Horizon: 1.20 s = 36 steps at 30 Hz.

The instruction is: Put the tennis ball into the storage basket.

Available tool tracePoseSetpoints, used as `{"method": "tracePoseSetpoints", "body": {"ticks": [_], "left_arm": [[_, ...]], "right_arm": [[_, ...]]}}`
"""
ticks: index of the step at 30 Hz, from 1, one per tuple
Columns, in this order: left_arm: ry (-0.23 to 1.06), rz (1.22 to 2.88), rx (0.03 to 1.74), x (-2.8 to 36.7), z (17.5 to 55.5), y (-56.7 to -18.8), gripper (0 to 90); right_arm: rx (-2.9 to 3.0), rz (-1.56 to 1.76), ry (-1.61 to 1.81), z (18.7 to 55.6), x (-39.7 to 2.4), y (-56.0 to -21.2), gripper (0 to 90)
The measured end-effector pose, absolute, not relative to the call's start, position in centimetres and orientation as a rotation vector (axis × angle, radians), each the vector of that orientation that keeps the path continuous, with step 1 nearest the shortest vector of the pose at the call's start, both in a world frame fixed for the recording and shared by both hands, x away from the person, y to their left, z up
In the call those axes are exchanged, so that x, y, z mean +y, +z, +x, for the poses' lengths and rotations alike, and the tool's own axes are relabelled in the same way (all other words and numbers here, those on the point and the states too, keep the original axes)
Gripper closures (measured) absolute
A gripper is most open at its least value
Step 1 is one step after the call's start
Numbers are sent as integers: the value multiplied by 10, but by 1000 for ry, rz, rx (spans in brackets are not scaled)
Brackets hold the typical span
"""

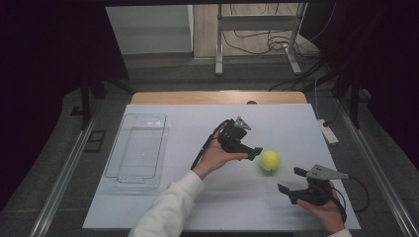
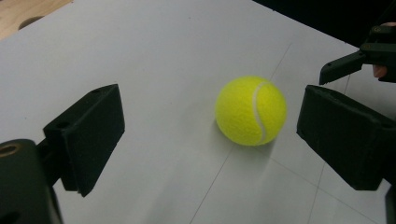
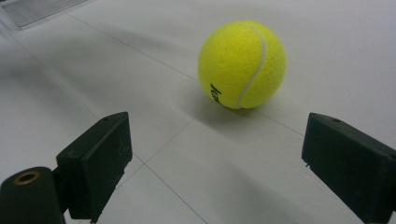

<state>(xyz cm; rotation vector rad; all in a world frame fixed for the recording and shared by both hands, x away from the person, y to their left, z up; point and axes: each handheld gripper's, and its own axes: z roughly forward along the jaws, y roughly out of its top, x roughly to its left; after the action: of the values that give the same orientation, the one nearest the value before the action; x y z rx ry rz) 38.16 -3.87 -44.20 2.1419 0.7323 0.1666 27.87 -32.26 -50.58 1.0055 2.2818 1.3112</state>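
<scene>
So, what we've got on the table right now:

Ball: yellow tennis ball (image 1: 270,160) sitting on the white board (image 1: 188,207), a bit right of centre, nothing touching it. We can see its white seam and some dark print low on one side in the right gripper view.

Left gripper: left gripper (image 1: 253,152) is held in the left hand (image 1: 217,157), jaws spread wide with nothing between them. It sits just left of the ball in the high view. In its own view the ball is ahead of the jaws, closer to the right-side one but clear of both.

Right gripper: right gripper (image 1: 291,180) is in the right hand (image 1: 323,210), near the board's front right. Jaws wide apart too, holding nothing. It's pointed toward the ball, which lies a little beyond the jaw tips.

Tray: clear plastic tray (image 1: 121,175) on the left side of the board, well apart from the ball and both grippers.

Sleeve: white sleeve (image 1: 170,207) on the left arm, coming in from the bottom edge.
</scene>
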Motion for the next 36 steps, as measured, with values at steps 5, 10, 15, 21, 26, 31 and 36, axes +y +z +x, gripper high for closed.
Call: {"method": "tracePoseSetpoints", "body": {"ticks": [5, 10, 15, 21, 26, 31, 36], "left_arm": [[159, 2146, 731, -43, 383, -444, 90], [148, 2145, 735, -48, 385, -447, 90], [139, 2157, 729, -53, 386, -450, 90], [129, 2163, 722, -57, 387, -451, 89], [125, 2168, 715, -60, 387, -453, 89], [118, 2176, 714, -63, 387, -454, 88], [111, 2189, 715, -69, 389, -458, 85]], "right_arm": [[2284, 1005, 1309, 279, -323, -506, 90], [2283, 1004, 1313, 279, -323, -506, 90], [2283, 1003, 1313, 279, -323, -506, 90], [2283, 1004, 1313, 279, -323, -506, 90], [2283, 1005, 1313, 279, -323, -506, 90], [2285, 1005, 1313, 279, -323, -506, 90], [2287, 1007, 1309, 279, -323, -507, 90]]}}
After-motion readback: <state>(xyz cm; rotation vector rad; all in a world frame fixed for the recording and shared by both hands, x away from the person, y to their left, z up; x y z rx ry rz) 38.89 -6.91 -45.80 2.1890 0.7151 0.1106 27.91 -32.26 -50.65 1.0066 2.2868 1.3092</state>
